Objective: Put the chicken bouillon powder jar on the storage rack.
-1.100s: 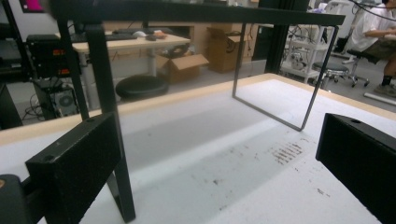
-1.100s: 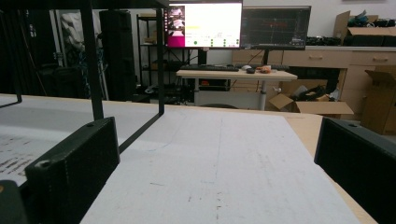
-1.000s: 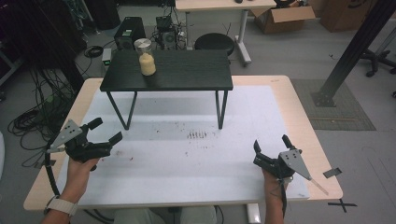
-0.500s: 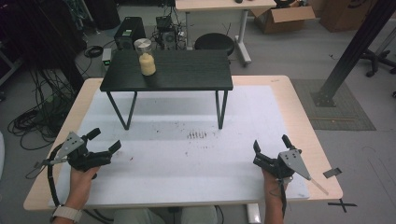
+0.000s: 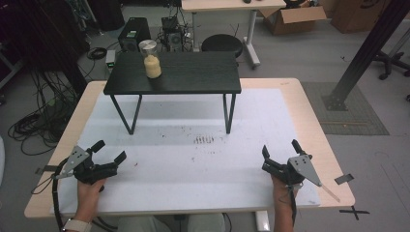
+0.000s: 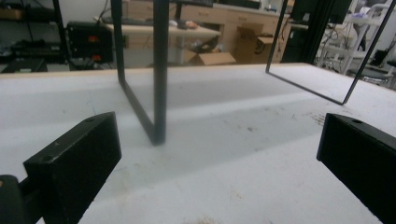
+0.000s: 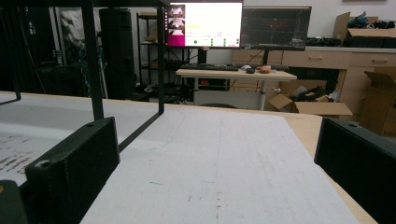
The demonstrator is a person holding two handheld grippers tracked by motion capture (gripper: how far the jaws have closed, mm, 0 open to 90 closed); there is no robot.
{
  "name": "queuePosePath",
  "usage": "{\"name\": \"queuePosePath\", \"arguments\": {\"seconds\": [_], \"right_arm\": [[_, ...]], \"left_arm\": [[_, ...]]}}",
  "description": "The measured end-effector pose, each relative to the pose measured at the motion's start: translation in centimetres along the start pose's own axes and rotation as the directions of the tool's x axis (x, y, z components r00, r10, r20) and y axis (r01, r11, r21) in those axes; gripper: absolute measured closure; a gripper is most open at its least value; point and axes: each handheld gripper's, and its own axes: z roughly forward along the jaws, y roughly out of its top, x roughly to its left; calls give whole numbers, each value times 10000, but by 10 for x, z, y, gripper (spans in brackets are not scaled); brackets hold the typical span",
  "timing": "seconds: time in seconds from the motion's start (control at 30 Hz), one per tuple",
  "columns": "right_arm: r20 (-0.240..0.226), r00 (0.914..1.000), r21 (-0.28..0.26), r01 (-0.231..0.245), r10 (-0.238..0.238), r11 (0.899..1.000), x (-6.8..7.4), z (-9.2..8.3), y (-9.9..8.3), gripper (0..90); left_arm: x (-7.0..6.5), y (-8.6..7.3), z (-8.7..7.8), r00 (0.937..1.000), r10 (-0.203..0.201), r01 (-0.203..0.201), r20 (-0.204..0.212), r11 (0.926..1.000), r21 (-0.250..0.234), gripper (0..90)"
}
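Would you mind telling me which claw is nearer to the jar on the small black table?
Left. The left claw sits at the near left edge, more directly below the jar; the right claw is far across, near right.

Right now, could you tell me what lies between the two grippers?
In the high view, bare white mat between left gripper and right gripper.
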Motion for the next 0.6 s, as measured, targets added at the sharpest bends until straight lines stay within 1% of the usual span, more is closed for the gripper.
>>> {"name": "queuePosePath", "arguments": {"seconds": [0.07,0.13,0.2,0.3,0.4,0.5,0.6], "right_arm": [[4,10000,22,-5,5,10000,0,0,0,0],[5,10000,19,19,-19,10000,0,0,0,0],[10,10000,7,37,-37,10000,0,0,0,0],[9,10000,17,60,-60,10000,1,0,0,0],[13,10000,-10,97,-97,10000,1,0,0,0],[25,10000,-11,89,-89,10000,1,0,0,0],[15,10000,-23,62,-62,10000,1,0,0,0]], "left_arm": [[0,0,-1,10000,25,-25,-39,10000,-69,2],[-1,-1,-1,9999,121,-122,-61,9998,-148,2],[-3,-2,-3,9995,279,-283,-131,9990,-339,2],[-5,-5,-7,9989,449,-460,-152,9956,-811,2],[-6,-8,-12,9980,474,-524,-406,9895,-1343,2],[-5,-7,-12,9986,360,-409,-382,9899,-1356,2],[-6,-8,-13,9981,460,-515,-411,9882,-1441,2]]}}
